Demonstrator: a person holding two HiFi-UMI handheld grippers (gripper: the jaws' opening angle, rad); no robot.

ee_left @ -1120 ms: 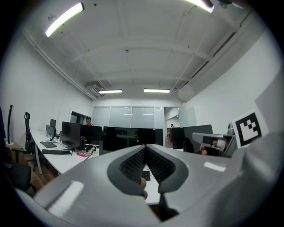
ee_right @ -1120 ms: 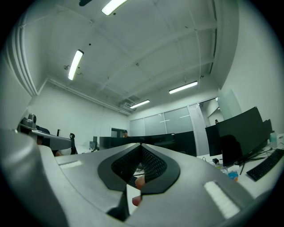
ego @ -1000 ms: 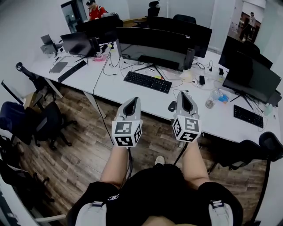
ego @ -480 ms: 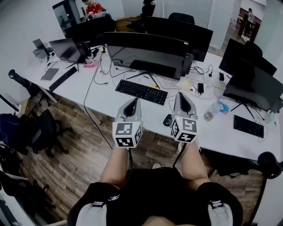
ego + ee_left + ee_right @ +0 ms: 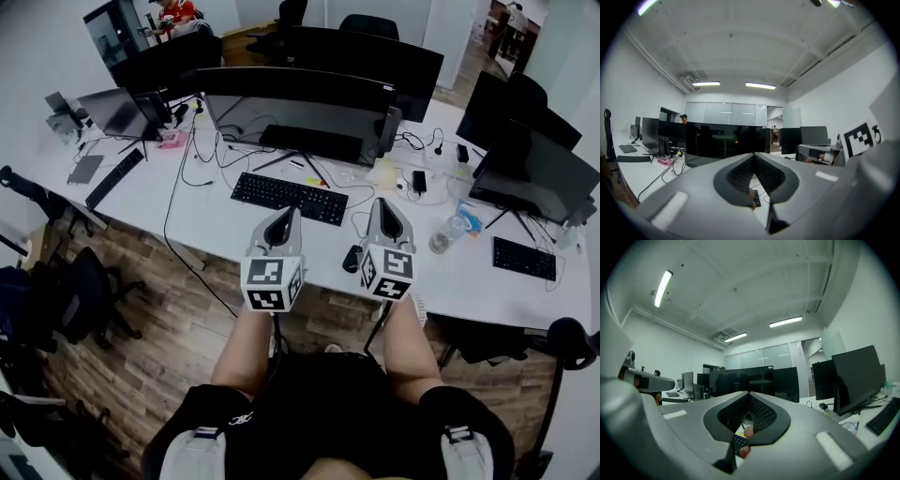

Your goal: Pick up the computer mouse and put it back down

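Note:
The black computer mouse (image 5: 352, 258) lies on the white desk (image 5: 211, 220) near its front edge, right of a black keyboard (image 5: 289, 198). In the head view my right gripper (image 5: 385, 210) is held in the air just right of the mouse and partly overlaps it; its jaws are shut with nothing between them. My left gripper (image 5: 281, 218) hovers level with it, over the desk's front edge, also shut and empty. In the left gripper view the left gripper (image 5: 753, 154) points at the monitors; in the right gripper view the right gripper (image 5: 748, 393) does too. Neither gripper view shows the mouse.
A wide curved monitor (image 5: 300, 103) stands behind the keyboard, with cables around its foot. A clear water bottle (image 5: 446, 232), a second monitor (image 5: 534, 169) and another keyboard (image 5: 525, 258) are to the right. Office chairs (image 5: 66, 291) stand on the wood floor at the left.
The desk has slid down and closer in the head view, so the person has stepped toward it. Both grippers kept their pose and stayed shut.

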